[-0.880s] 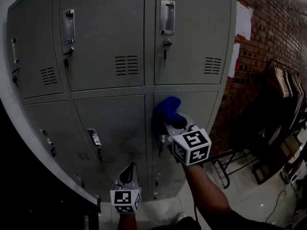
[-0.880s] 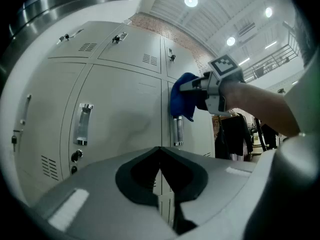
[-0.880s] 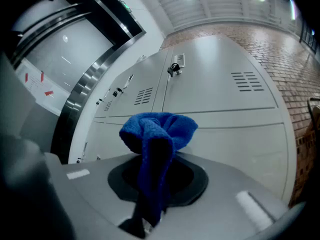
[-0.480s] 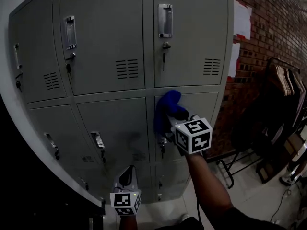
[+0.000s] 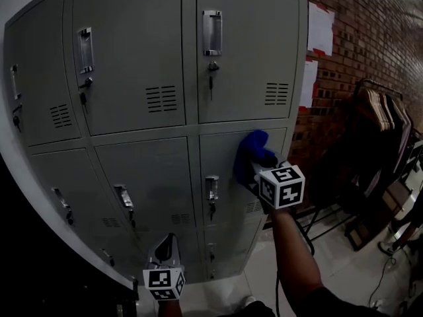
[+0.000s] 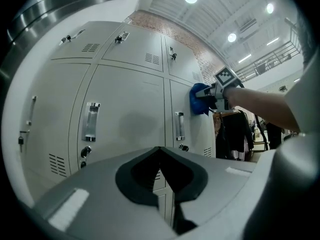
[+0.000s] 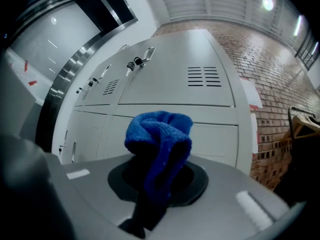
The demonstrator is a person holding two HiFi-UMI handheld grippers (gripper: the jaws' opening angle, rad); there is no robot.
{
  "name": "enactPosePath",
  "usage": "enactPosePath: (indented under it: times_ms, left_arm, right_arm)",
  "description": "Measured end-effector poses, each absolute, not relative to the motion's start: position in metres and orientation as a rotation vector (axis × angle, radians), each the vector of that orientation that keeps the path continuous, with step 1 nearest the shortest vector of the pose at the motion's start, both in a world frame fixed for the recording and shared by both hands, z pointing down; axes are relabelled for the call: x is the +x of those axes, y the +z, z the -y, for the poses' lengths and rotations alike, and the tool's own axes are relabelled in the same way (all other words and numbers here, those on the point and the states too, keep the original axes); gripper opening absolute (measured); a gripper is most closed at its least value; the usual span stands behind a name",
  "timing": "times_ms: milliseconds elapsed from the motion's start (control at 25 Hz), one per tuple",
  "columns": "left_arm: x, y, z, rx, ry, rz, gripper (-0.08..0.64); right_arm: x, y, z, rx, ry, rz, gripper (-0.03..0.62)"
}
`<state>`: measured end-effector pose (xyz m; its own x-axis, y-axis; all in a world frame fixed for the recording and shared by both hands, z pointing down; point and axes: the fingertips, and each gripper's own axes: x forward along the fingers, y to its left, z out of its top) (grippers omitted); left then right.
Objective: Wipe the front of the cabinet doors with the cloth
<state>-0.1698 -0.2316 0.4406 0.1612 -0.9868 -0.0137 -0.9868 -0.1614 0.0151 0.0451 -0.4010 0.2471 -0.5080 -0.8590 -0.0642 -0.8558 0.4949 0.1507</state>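
Observation:
A grey metal locker cabinet [image 5: 132, 65] fills the head view. My right gripper [image 5: 256, 166] is shut on a blue cloth [image 5: 250, 150] and presses it against the upper right part of the middle-row right door [image 5: 221, 154]. In the right gripper view the bunched cloth [image 7: 159, 133] stands up between the jaws, with the door [image 7: 215, 129] close behind it. My left gripper [image 5: 168, 243] hangs low in front of the bottom doors, shut and empty [image 6: 161, 159]. The left gripper view shows the cloth [image 6: 200, 98] on the door, off to the right.
Each door has a handle and a keyed lock; one lock [image 5: 211, 190] sits left of the cloth. A brick wall [image 5: 357, 51] with papers [image 5: 320, 28] adjoins the cabinet on the right. A rack with hangers [image 5: 382, 121] stands on the tiled floor [image 5: 334, 256].
The right gripper has carried the cloth to the right and slightly up across the door, away from the lock. The left gripper has stayed low.

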Motion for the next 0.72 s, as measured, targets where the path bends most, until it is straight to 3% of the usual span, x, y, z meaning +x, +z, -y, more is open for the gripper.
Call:
enactPosePath:
  times_ms: [440, 720]
  left_arm:
    - [-0.169, 0.449, 0.225, 2.382, -0.017, 2.021, 0.014]
    - [-0.156, 0.448, 0.23, 2.407, -0.016, 1.99, 0.014]
  right_arm:
    - [0.137, 0.252, 0.424, 1.706, -0.211, 2.599, 0.061]
    - [0.115, 0.252, 0.397, 1.659, -0.276, 2.625, 0.061]
